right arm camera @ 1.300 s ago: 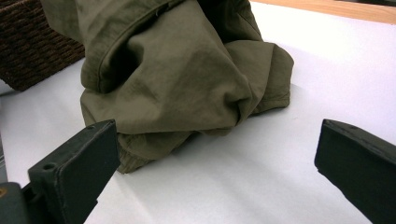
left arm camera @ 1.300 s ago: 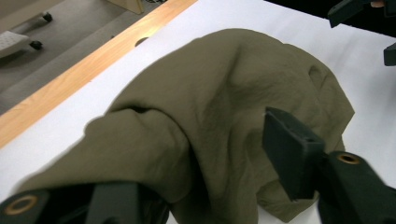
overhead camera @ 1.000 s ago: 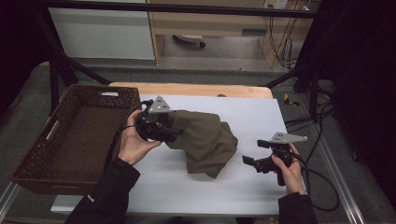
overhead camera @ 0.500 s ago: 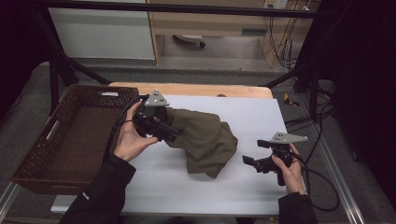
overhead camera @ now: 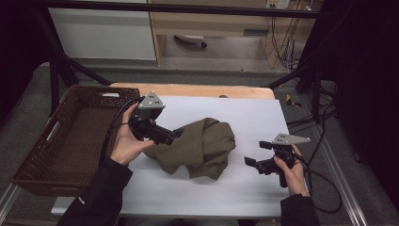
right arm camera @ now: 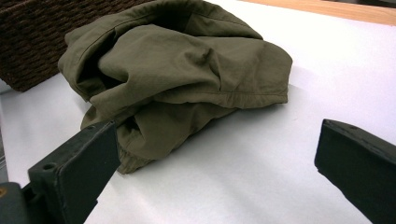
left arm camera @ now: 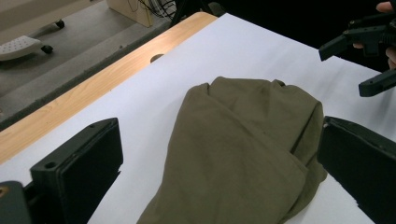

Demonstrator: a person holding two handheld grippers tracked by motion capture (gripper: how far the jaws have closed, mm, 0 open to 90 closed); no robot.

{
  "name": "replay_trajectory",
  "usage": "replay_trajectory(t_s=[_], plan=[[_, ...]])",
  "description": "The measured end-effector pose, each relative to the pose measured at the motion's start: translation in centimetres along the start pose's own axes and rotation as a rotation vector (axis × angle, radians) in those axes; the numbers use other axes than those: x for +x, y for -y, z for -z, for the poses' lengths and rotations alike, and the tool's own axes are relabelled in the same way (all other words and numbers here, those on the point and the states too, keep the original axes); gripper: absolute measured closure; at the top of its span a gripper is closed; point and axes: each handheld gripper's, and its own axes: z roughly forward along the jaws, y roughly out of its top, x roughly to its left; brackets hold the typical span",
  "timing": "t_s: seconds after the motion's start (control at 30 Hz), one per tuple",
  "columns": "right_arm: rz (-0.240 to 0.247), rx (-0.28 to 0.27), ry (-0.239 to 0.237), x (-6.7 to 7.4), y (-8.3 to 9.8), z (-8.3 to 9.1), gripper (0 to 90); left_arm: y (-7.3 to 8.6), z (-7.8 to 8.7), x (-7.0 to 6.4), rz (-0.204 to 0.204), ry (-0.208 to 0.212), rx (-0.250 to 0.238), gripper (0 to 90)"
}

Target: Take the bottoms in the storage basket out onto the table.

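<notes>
A crumpled olive-green cloth (overhead camera: 197, 148) lies in a heap on the middle of the white table (overhead camera: 235, 197). My left gripper (overhead camera: 176, 134) is at the cloth's left end, pointing right. Its jaws have just been opening and now stand wide. In the left gripper view the cloth (left arm camera: 243, 149) lies between and ahead of the jaws, with neither pad pressing on it. My right gripper (overhead camera: 253, 153) rests open on the table to the right of the cloth, apart from it. The right gripper view looks across bare table at the cloth (right arm camera: 177, 79).
A dark brown wicker basket (overhead camera: 28, 165) stands at the table's left edge, beside my left hand. A strip of bare wood (overhead camera: 188, 90) runs along the table's far edge. Black frame bars and cables lie beyond the table at right.
The left jaws have opened and let go of the cloth's left end, which has sunk onto the table. The left hand shifted slightly. The right gripper has not moved.
</notes>
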Motion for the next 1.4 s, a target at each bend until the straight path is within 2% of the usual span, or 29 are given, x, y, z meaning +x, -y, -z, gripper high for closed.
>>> replay_trajectory(t_s=[0.53, 0.63, 1.4], plan=[[0.000, 0.005, -0.001, 0.0, 0.0, -0.1, 0.7, 3.1, 0.2, 0.3, 0.012, 0.023, 0.021, 1.3], [-0.001, 0.005, -0.001, 0.0, 0.0, 0.0, 0.7, 3.5, 0.3, 0.4, 0.001, 0.020, 0.029, 1.4], [0.000, 0.002, 0.002, 0.0, 0.0, 0.0, 0.7, 7.3, 1.8, 1.4, 0.024, -0.005, 0.055, 1.6]])
